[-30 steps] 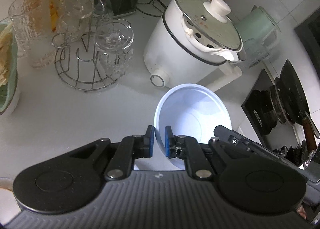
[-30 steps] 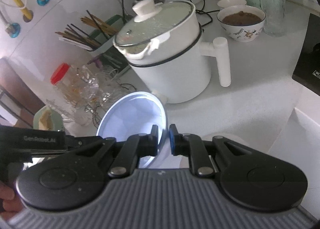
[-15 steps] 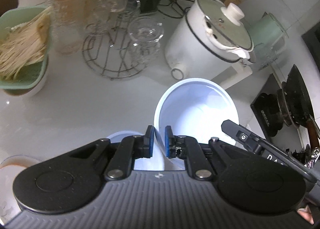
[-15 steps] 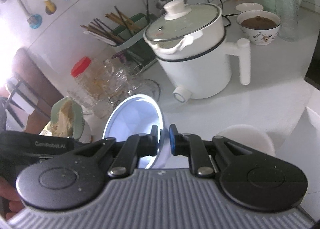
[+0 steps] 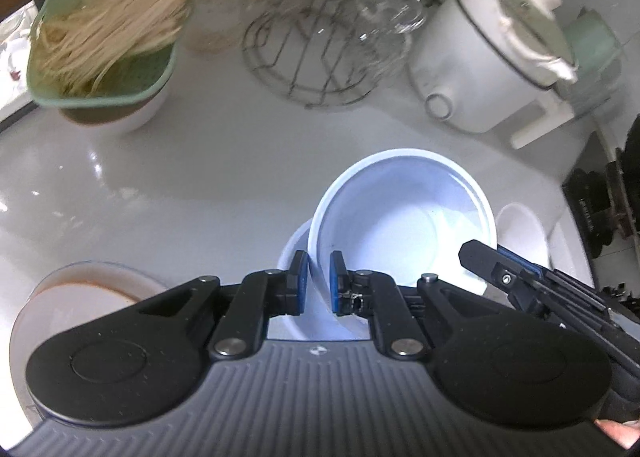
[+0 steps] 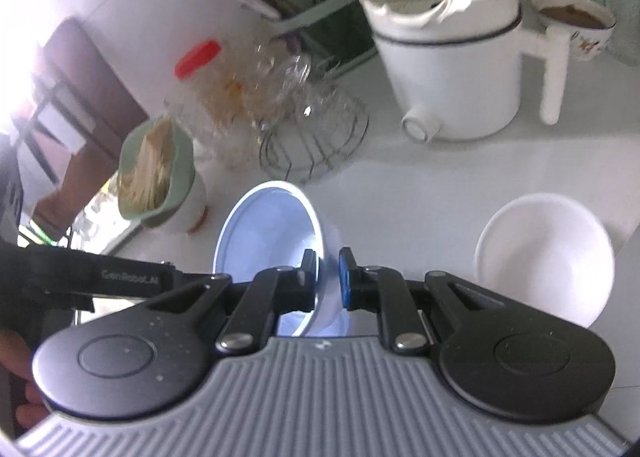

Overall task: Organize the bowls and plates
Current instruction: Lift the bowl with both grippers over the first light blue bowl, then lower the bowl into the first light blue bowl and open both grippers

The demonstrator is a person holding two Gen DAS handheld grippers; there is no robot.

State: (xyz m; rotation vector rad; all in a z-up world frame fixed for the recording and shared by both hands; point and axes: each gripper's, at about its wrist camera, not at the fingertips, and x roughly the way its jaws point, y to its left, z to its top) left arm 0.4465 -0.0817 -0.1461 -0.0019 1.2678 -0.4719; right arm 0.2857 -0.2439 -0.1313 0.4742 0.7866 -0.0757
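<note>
A pale blue bowl [image 5: 404,225] is held above the white counter by both grippers. My left gripper [image 5: 319,284] is shut on its near rim. My right gripper [image 6: 328,281] is shut on the opposite rim, and the bowl shows tilted in the right wrist view [image 6: 272,233]. Under the held bowl lies another pale blue bowl [image 5: 294,253], mostly hidden. A white bowl [image 6: 544,257] stands on the counter to the right, also seen in the left wrist view [image 5: 520,233]. A shallow dish with a brown rim [image 5: 80,297] sits at lower left.
A white electric pot [image 5: 488,69] with a lid stands at the back right. A wire rack of glasses [image 5: 320,45] is behind the bowls. A green strainer of noodles [image 5: 108,33] sits on a bowl at the back left. A stove [image 5: 604,209] is at the right.
Both grippers have carried the blue bowl back toward the near side of the counter and lower. The second blue bowl and the white bowl have come into view beneath and beside it.
</note>
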